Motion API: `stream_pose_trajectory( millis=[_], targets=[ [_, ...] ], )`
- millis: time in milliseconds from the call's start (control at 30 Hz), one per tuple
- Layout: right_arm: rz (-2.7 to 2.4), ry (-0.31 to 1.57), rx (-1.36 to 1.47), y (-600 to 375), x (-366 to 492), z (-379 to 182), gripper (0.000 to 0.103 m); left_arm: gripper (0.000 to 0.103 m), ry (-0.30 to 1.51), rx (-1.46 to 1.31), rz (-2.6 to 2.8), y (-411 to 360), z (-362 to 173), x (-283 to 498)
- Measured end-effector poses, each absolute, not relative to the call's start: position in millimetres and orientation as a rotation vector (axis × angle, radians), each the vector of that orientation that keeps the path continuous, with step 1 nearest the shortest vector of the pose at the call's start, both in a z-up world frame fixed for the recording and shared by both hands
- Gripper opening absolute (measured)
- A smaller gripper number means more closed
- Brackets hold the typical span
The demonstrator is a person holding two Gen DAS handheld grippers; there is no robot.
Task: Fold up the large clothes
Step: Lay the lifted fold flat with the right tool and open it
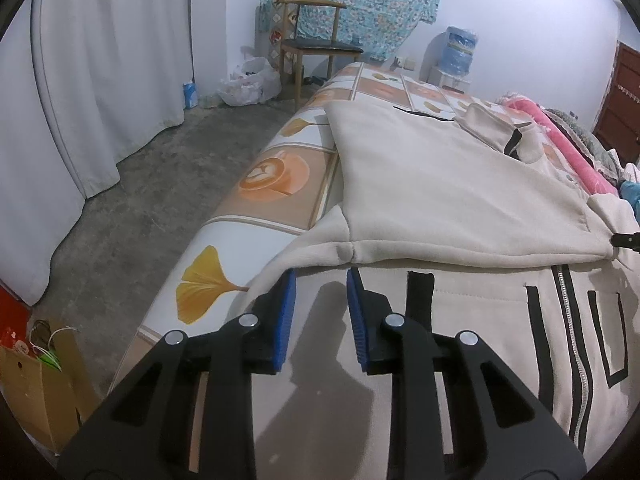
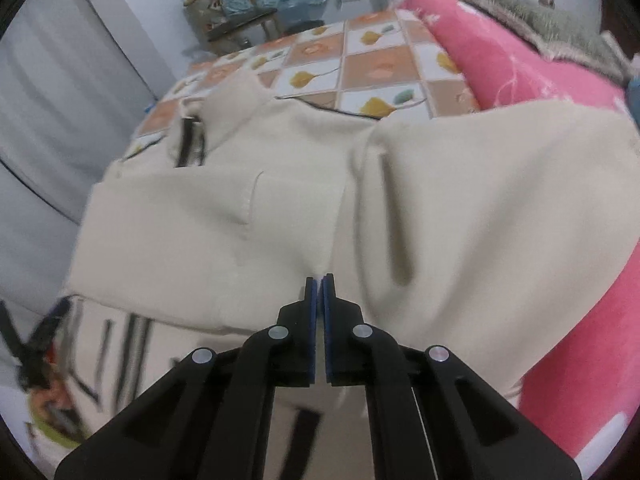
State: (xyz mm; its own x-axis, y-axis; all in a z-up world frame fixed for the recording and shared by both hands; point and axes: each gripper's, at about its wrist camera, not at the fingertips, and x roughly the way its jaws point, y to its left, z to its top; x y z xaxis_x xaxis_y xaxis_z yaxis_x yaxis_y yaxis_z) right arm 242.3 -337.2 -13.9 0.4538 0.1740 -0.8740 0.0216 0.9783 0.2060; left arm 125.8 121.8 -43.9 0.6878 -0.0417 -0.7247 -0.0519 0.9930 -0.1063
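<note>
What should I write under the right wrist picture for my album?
The right gripper pinches a fold of the cream jacket on the tile-print bed cover, beside a pink blanket.

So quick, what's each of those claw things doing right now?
Left gripper: jaws open, holding nothing, at the folded edge of the cream jacket.
Right gripper: jaws closed, pinching the cream jacket's fabric.
</note>
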Motion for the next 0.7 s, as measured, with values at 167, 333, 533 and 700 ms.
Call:
stream_pose_trajectory(
  millis=[167,333,533,700],
  targets=[
    [0.063,1.188,0.131,-331.3,252.5,-31.5,0.008,0.025,0.821,-0.124,0.003,122.3,-43.3,126.0],
    [0.028,1.096,0.046,-322.1,253.2,3.7,0.027,0.025,0.829,-0.111,0.004,119.9,-41.6,126.2],
    [0.19,1.06,0.009,-281.9,278.8,10.7,0.033,0.032,0.84,-0.09,0.01,115.8,-35.9,122.5],
    [0.22,1.126,-0.023,-265.7,308.1,-30.7,0.035,0.056,0.797,-0.038,0.026,120.7,-5.2,97.9]
  ],
)
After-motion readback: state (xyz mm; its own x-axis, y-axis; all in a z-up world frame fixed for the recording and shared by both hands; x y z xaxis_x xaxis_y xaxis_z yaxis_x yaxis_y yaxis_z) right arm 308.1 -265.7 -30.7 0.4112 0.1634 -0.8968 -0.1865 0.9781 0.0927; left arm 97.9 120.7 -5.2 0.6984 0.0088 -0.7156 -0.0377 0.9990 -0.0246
